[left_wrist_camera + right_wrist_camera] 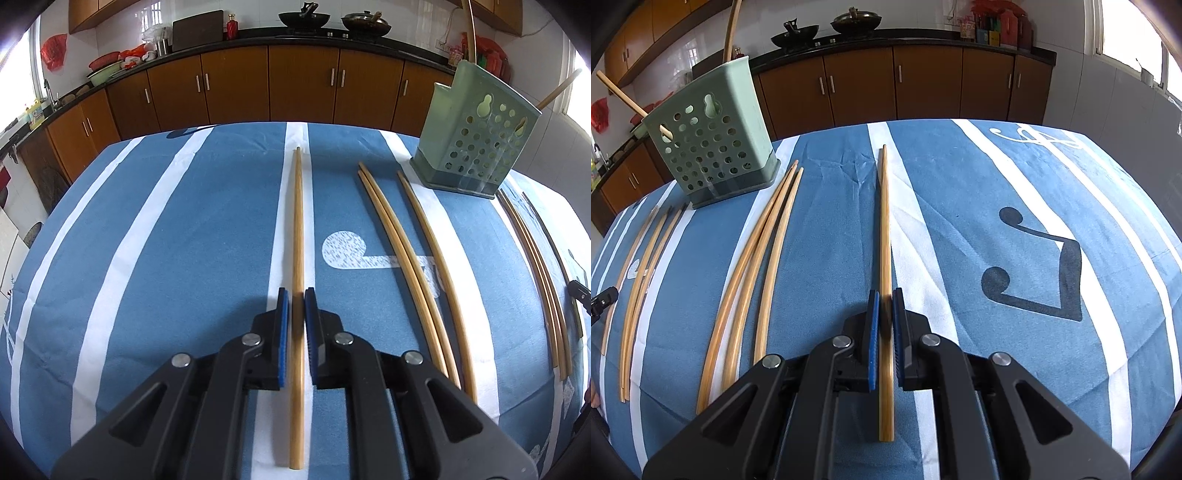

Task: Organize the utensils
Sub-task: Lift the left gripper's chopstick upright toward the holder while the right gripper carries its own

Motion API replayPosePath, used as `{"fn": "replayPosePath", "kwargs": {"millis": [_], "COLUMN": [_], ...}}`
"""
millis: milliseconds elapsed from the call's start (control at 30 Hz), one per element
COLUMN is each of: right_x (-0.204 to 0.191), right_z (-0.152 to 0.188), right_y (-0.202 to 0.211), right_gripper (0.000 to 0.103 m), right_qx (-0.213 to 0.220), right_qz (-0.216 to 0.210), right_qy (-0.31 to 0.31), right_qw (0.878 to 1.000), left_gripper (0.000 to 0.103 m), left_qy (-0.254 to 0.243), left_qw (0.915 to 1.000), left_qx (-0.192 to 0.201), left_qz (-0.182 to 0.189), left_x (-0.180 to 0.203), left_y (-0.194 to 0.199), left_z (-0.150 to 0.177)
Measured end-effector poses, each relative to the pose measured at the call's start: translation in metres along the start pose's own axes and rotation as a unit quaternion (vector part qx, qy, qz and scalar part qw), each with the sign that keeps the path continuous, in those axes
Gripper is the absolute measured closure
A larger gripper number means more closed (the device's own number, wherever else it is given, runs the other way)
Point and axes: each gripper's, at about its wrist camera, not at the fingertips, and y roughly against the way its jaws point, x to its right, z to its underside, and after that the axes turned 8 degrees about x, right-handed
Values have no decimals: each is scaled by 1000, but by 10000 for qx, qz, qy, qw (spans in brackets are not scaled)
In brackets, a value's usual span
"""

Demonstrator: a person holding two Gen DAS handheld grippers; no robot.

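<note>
My left gripper (296, 291) is clamped on one bamboo chopstick (297, 221) and my right gripper (884, 293) on another (885, 221), both well short of the green perforated holder (713, 136). Gripped near one end, either could pivot and slip when lifted.

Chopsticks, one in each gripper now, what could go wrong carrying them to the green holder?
Each gripper pinches its chopstick near one end, so the long free end could swing or slip. The green holder already has sticks leaning out; a nudge may tip it.
</note>
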Motion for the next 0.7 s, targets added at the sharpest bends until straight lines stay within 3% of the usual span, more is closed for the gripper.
{"fn": "replayPosePath", "kwargs": {"millis": [500, 700], "right_x": [3, 11], "right_z": [9, -7], "right_y": [13, 40], "right_gripper": [95, 95], "right_qx": [-29, 446], "right_qz": [-156, -183], "right_qy": [-46, -148], "right_qw": [9999, 9987], "left_gripper": [95, 95], "left_qy": [-123, -82], "left_qw": [9999, 9999], "left_qx": [-41, 98], "left_qz": [6, -53], "left_x": [1, -5], "left_y": [13, 29], "left_z": [11, 7]}}
